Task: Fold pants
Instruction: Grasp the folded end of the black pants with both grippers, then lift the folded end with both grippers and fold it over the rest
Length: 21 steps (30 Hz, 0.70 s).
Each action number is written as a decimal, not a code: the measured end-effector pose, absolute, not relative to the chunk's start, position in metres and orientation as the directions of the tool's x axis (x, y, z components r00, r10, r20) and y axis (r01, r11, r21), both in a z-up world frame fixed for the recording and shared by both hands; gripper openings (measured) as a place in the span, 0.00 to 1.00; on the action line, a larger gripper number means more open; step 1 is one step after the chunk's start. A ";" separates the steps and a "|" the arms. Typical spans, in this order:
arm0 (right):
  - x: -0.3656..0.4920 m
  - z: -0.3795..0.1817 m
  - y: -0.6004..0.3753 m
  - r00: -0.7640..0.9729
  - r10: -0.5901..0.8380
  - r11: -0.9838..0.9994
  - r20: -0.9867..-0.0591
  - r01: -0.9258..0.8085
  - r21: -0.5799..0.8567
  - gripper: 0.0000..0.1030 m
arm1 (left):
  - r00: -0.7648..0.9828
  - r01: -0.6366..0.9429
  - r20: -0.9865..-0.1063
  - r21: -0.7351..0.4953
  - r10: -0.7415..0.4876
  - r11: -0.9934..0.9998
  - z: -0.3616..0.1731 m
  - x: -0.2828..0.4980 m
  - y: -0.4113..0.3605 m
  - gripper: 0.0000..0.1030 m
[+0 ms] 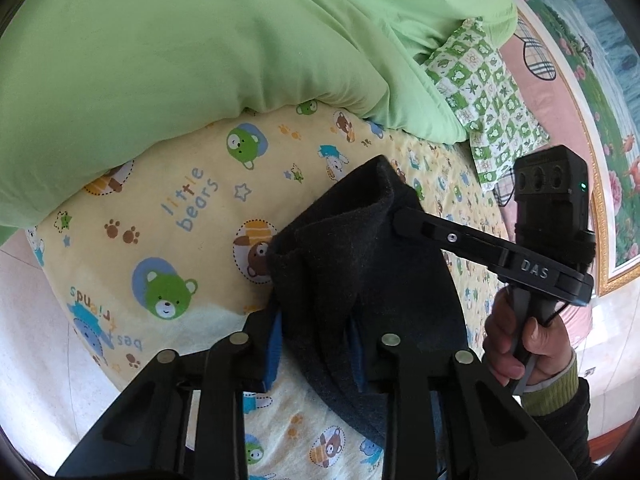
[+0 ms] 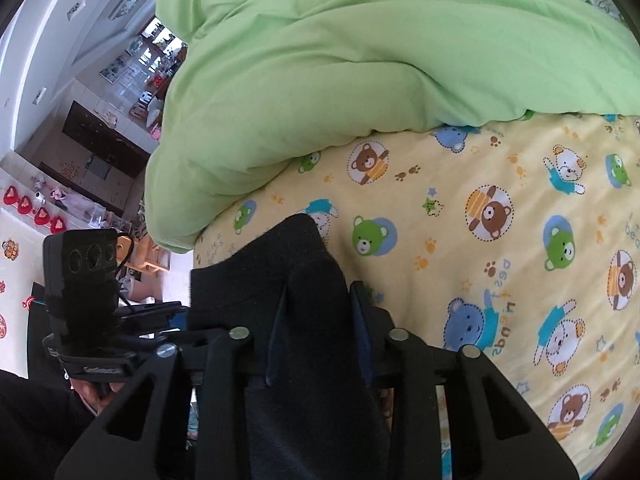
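Nearest in the left wrist view, the left gripper (image 1: 316, 344) is clenched on a bunched edge of the dark pants (image 1: 360, 264), the cloth packed between its blue pads, and the right wrist view shows the right gripper (image 2: 316, 332) clamped on another part of the same edge, the fabric rising thick between its fingers. The pants hang gathered over the near side of the bed, above the bear-print sheet (image 1: 168, 216), with a loose tail trailing down toward the near edge; how much of them lies flat cannot be told. In the left view the right gripper reaches in from the right, its tip touching the folded cloth, a hand (image 1: 524, 344) squeezing its handle, so the two grips sit close together. The fold looks at an early stage: the pants are pinched but not spread. To do this step well, draw the grips apart along the edge until the cloth goes taut, keep both at one height, then lay the pants onto the bare sheet with legs aligned, short of the duvet (image 1: 180, 52) heaped on the far side. A pillow (image 1: 484, 96) lies far right, well clear. Slack between the grips would likely leave a crooked crease
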State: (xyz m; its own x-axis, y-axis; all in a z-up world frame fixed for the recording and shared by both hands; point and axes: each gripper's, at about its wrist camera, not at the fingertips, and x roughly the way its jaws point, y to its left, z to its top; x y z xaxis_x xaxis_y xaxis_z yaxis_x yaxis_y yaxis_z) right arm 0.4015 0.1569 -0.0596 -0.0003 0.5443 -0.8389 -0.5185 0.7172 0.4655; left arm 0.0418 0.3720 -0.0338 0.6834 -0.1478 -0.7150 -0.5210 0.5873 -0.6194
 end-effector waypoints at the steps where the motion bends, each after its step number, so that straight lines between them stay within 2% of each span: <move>1: 0.399 -0.057 0.156 0.006 0.550 0.716 -0.835 -0.519 0.467 0.26 | 0.685 -0.519 -0.714 -0.617 -0.144 0.591 -0.032 0.042 0.370 0.24; 12: 0.368 0.003 0.129 0.105 0.625 0.698 -0.773 -0.518 0.494 0.21 | 0.751 -0.418 -0.649 -0.612 -0.124 0.672 0.031 0.034 0.336 0.22; 21: 0.314 0.061 0.076 0.238 0.660 0.712 -0.713 -0.502 0.491 0.20 | 0.795 -0.241 -0.574 -0.596 -0.197 0.766 0.086 0.038 0.270 0.21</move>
State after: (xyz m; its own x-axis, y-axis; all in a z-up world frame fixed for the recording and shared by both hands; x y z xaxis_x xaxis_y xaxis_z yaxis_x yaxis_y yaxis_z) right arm 0.3142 0.0756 0.0614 0.2378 0.6599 -0.7127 -0.5025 0.7115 0.4911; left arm 0.0379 0.2696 0.0856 0.7947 -0.1970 -0.5741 -0.2405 0.7662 -0.5959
